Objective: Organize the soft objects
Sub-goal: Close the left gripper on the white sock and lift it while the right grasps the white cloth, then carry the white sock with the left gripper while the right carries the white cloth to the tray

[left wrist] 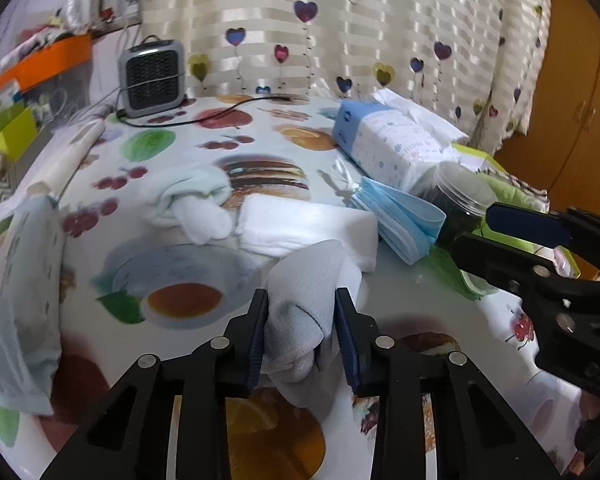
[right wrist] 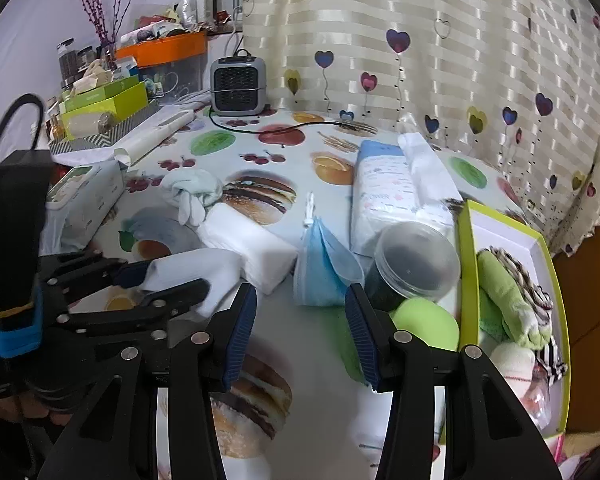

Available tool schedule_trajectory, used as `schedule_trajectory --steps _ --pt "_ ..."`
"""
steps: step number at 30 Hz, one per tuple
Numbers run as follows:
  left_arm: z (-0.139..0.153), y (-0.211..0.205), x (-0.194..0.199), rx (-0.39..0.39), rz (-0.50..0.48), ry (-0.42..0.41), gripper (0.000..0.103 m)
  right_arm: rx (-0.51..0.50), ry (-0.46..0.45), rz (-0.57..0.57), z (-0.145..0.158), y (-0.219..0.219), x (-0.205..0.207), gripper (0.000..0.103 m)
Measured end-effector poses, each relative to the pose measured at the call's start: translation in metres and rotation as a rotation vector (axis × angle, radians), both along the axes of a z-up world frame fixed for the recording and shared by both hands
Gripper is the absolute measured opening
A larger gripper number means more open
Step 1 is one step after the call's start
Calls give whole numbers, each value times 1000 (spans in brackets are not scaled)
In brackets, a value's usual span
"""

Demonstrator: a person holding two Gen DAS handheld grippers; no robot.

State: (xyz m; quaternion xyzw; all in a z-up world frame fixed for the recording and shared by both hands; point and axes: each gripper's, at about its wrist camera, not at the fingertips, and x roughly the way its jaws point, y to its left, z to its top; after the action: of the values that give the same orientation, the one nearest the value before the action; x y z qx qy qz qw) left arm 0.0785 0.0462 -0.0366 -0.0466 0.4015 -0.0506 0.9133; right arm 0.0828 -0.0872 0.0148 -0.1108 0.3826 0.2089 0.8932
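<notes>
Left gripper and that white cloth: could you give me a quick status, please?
Left gripper shut on white cloth. Right gripper open, empty. Green-rimmed box at right; jar beside it.

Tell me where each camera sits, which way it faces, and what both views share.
Left wrist: on the left tongs, facing down-forward at a white cloth between their pads; the right tongs show at right.
Right wrist: on the right tongs, empty over the table; the left tongs show at left.
Shared: heater, blue masks, white cloth.

Striped heart-print curtain [right wrist: 440,60] hanging along far side; wooden cabinet [left wrist: 572,112] standing right; fruit-print tablecloth [right wrist: 236,148] covering table
</notes>
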Motion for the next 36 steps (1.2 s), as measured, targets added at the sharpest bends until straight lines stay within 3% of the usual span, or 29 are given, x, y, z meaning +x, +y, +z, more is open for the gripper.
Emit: schedule_trajectory --steps 16,24,31,36 --pt "2 37 -19 -68 85 -13 28 -89 68 167 -26 63 42 48" --pt "-1 48 -22 -84 107 -3 28 -169 131 200 -51 85 68 48" --pt "-2 47 -22 -85 108 0 28 -212 115 207 -56 92 70 48" --pt "-1 49 -24 -90 127 2 28 -213 99 194 -53 90 70 26"
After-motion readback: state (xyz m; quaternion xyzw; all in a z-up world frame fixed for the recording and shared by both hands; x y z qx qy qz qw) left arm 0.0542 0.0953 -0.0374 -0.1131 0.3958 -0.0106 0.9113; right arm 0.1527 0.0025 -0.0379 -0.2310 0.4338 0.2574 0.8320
